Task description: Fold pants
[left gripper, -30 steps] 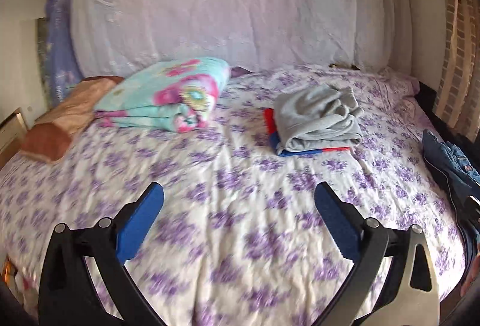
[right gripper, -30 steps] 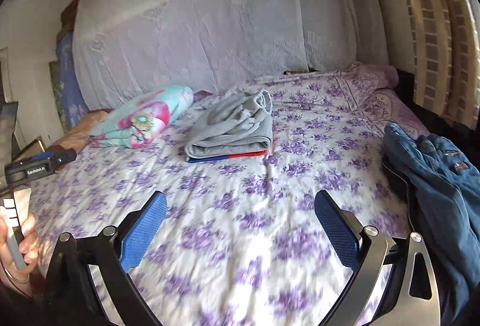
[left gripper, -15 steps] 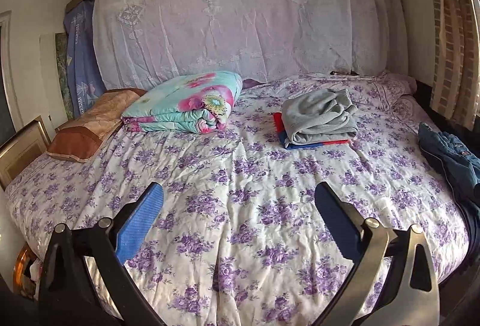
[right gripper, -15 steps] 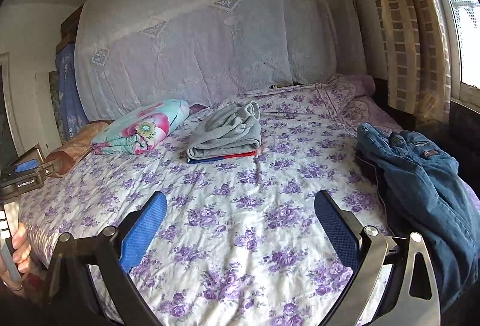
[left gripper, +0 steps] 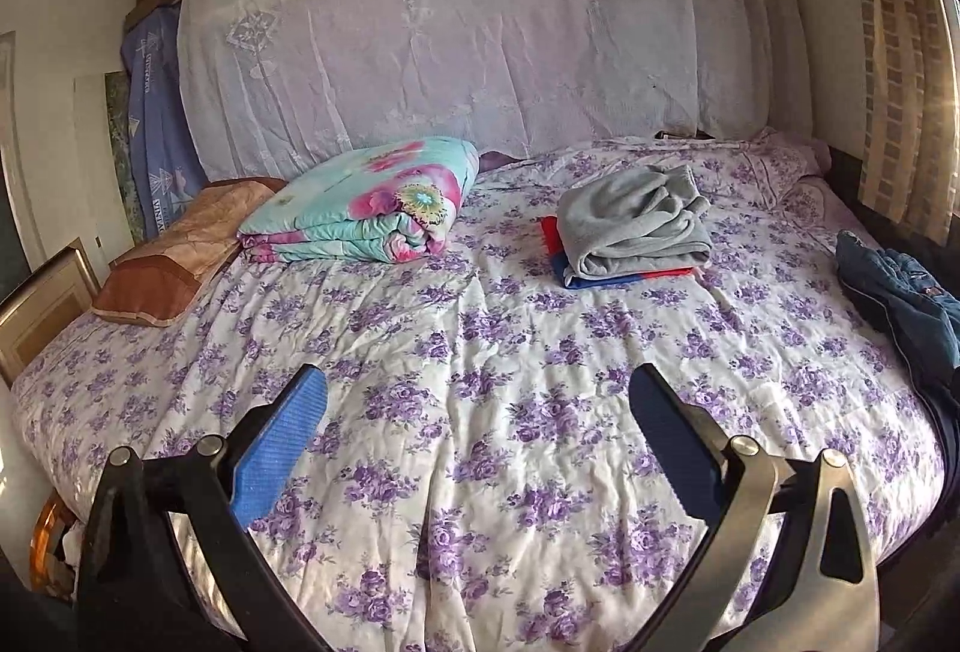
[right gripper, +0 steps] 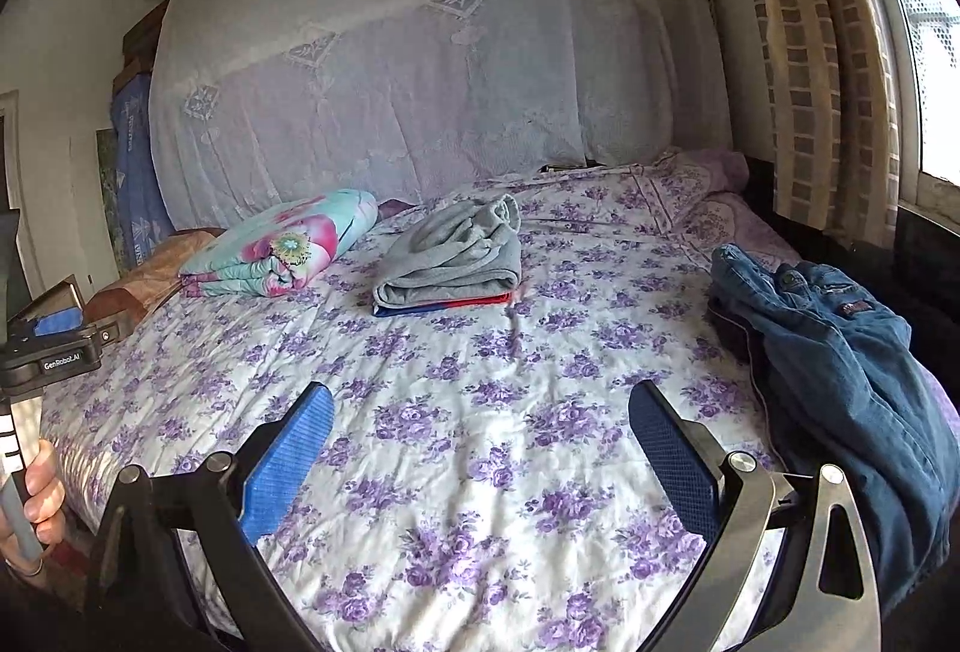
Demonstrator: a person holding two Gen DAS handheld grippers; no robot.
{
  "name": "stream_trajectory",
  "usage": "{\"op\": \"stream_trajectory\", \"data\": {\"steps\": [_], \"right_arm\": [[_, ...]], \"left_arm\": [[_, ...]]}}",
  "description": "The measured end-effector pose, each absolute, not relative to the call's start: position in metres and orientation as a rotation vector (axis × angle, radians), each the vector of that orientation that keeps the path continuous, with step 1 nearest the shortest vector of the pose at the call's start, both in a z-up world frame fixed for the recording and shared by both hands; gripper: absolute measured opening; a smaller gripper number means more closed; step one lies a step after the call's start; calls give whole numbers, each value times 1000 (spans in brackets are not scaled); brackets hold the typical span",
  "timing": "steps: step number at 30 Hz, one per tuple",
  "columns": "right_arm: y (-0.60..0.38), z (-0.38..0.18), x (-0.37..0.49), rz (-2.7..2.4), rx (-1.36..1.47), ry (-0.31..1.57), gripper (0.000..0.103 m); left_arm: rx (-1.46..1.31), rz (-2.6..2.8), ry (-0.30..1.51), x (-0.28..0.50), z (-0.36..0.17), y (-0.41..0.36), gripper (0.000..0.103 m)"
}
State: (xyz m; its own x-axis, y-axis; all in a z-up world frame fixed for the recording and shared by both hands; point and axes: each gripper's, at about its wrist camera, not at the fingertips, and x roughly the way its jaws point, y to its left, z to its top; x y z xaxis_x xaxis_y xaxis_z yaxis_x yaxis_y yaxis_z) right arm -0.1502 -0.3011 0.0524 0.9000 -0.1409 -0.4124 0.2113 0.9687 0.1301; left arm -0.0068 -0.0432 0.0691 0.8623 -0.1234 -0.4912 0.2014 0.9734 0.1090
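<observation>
Crumpled blue denim pants (right gripper: 840,358) lie in a heap at the right edge of the bed, also seen at the right rim of the left wrist view as denim pants (left gripper: 900,292). My right gripper (right gripper: 480,412) is open above the flowered bedspread, with the pants just right of its right finger. My left gripper (left gripper: 477,400) is open too, held over the bed's near middle with nothing between its fingers. A folded grey garment (left gripper: 636,226) rests on a red and blue folded item further back; the same grey garment (right gripper: 456,256) shows in the right wrist view.
A folded floral quilt (left gripper: 372,202) and a brown pillow (left gripper: 180,250) lie at the back left. A lace-covered headboard (left gripper: 480,51) stands behind. Curtains (right gripper: 828,81) and a window are on the right. A hand (right gripper: 36,502) holds the other gripper's handle at left.
Both grippers have pulled back and risen, so more of the bed and headboard shows. Both stay open. The pants have not moved.
</observation>
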Motion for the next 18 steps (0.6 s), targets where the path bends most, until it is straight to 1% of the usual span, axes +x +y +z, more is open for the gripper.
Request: {"op": "stream_trajectory", "data": {"steps": [8, 18], "right_arm": [[-304, 49, -149, -180, 193, 423, 99], [-306, 45, -146, -175, 209, 432, 99]], "left_arm": [[188, -214, 453, -15, 69, -53, 98], [174, -152, 506, 1, 63, -49, 99]]}}
